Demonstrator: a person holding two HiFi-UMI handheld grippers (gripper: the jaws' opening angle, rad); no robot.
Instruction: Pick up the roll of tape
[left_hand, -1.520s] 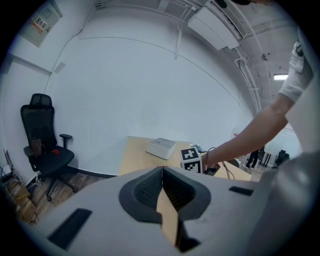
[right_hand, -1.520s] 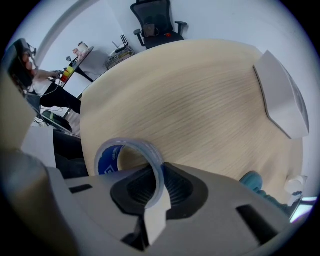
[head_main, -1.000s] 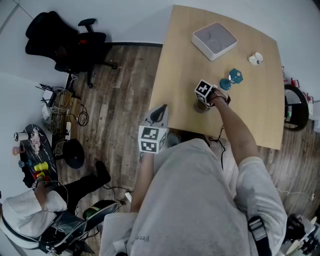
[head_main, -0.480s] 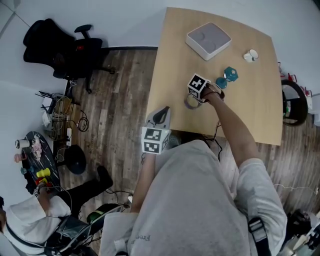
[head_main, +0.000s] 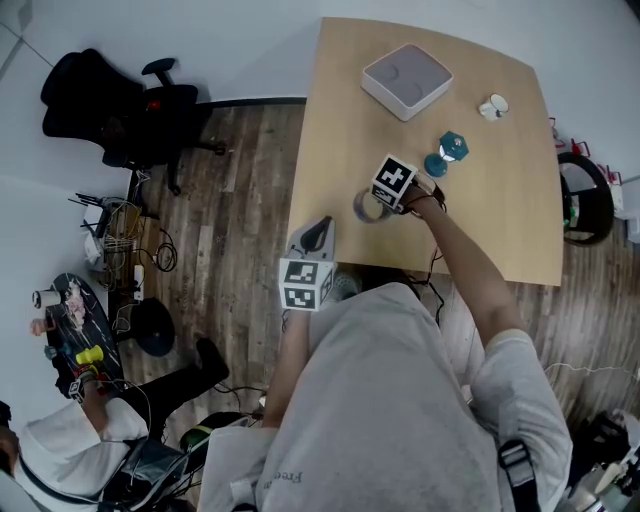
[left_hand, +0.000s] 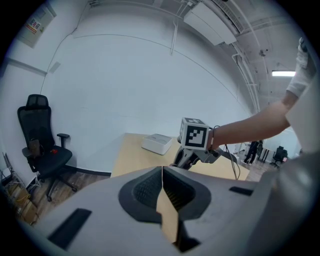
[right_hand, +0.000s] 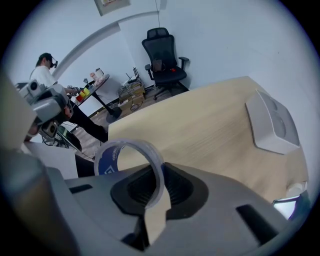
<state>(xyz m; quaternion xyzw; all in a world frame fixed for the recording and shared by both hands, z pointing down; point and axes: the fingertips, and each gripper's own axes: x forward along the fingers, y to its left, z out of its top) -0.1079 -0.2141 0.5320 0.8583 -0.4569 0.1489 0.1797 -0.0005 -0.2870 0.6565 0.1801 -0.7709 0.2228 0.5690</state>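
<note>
Fingers (right_hand: 180, 188) of the right gripper (head_main: 370, 206) are clamped on one wall of the clear, blue-cored roll of tape (right_hand: 128, 141), which appears raised off the pale wooden surface (head_main: 500, 220). The roll looks light, stiff and slick, so this pinch through the hole suits it. The left gripper (left_hand: 162, 200), fingers together and empty, hangs off the surface's near edge.

No wording legible anywhere, roll of tape (right_hand: 107, 161) with blue inner core carrying white print too small to read, wall poster (left_hand: 36, 23) with blurred coloured print, wall notice (right_hand: 111, 5) unreadable, black-and-white square markers (head_main: 393, 181) on cube, patterns only, no characters
</note>
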